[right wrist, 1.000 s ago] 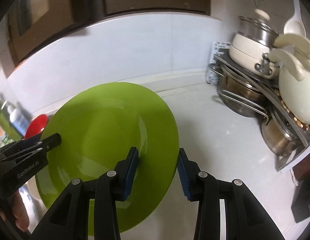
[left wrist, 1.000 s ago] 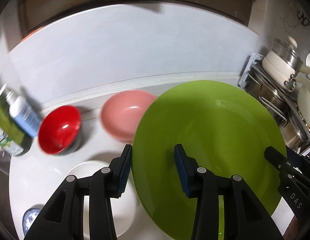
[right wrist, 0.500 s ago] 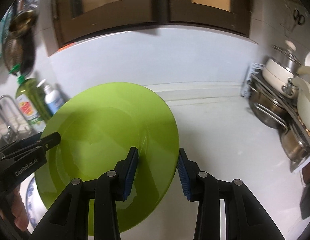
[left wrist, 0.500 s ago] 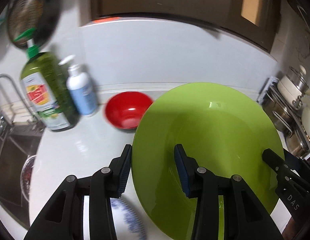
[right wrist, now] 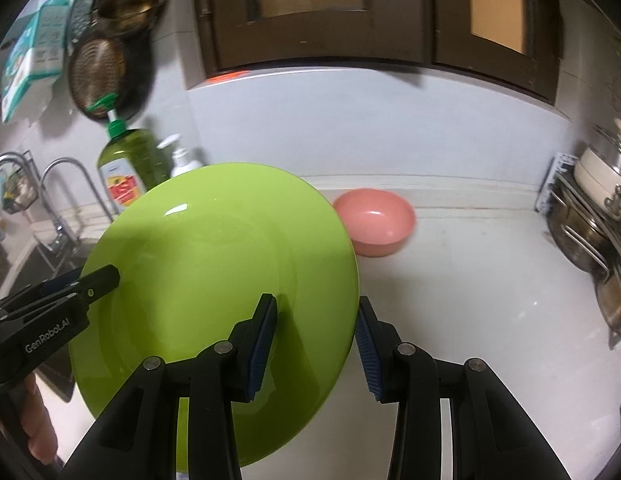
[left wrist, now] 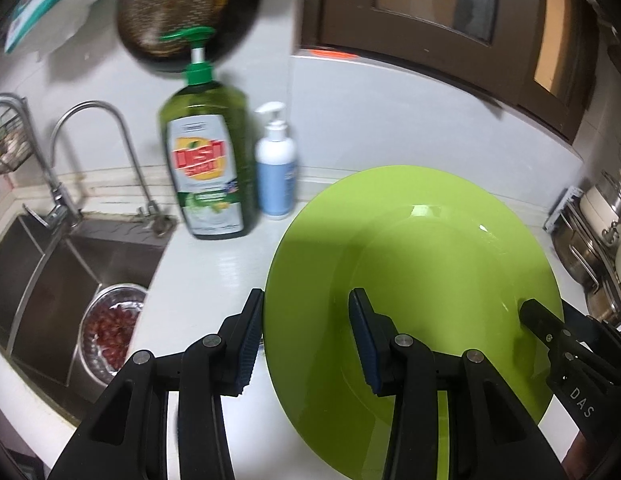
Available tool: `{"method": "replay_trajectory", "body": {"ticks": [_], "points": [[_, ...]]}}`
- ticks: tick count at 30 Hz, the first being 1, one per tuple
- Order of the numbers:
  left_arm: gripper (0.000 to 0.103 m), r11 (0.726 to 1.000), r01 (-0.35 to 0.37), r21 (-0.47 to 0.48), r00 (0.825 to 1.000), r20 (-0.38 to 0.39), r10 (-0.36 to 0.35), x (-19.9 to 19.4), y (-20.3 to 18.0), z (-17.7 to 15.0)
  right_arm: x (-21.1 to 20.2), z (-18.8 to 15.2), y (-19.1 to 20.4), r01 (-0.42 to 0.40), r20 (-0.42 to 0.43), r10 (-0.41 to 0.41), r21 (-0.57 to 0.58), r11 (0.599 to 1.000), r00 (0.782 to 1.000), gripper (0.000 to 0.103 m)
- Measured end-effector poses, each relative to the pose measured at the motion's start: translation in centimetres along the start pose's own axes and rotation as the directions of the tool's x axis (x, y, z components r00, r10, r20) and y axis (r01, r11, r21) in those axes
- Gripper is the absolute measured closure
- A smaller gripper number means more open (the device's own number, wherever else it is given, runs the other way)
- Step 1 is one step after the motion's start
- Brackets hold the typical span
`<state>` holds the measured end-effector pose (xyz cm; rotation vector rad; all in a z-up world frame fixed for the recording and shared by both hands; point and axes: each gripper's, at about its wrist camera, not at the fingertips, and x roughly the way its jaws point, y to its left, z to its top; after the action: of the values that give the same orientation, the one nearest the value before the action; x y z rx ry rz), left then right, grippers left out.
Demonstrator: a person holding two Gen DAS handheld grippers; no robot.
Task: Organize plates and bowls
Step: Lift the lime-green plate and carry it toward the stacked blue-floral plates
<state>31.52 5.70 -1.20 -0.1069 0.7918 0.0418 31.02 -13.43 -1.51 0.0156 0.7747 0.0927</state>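
Green is filling both views: the big lime plate (left wrist: 430, 272) is being carried above the white countertop (left wrist: 214, 272), gripped from two sides. The left gripper (left wrist: 306, 340) is straddling the plate's left rim, one blue pad underneath and the other pressing on the inner face, so it is clamping the plate. The right gripper (right wrist: 316, 340) is doing the same on the opposite rim, jaws narrowed onto the edge (its black tip is also showing at the plate's right edge in the left wrist view). The plate is tilting slightly, its far edge higher.

Behind it in the left wrist view, a green dish soap bottle (left wrist: 206, 164) is standing just beside a small white pump bottle (left wrist: 276, 172), both near the sink (left wrist: 42, 264), where a metal strainer (left wrist: 110, 324) holding something red is sitting. In the right wrist view a pink bowl (right wrist: 376, 220) is resting on the counter just past the plate, and stacked pots (right wrist: 594, 208) are crowding the right wall.
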Motion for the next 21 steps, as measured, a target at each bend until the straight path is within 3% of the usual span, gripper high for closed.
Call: {"method": "replay_trajectory", "body": {"ticks": [12,21], "points": [[0.061,0.997,-0.06,-0.058,0.998,-0.034,0.058,-1.9,6.3,-3.0,0.4,-2.0,5.7,-0.074,-0.051,0.071,-0.045,0.996,0.996,0.063],[0.061,0.994,-0.072,-0.081,0.991,-0.123,0.061,-1.0,9.0,-6.2,1.6,-4.9,8.2,-0.088,-0.12,0.078,-0.077,0.993,0.99,0.063]]}}
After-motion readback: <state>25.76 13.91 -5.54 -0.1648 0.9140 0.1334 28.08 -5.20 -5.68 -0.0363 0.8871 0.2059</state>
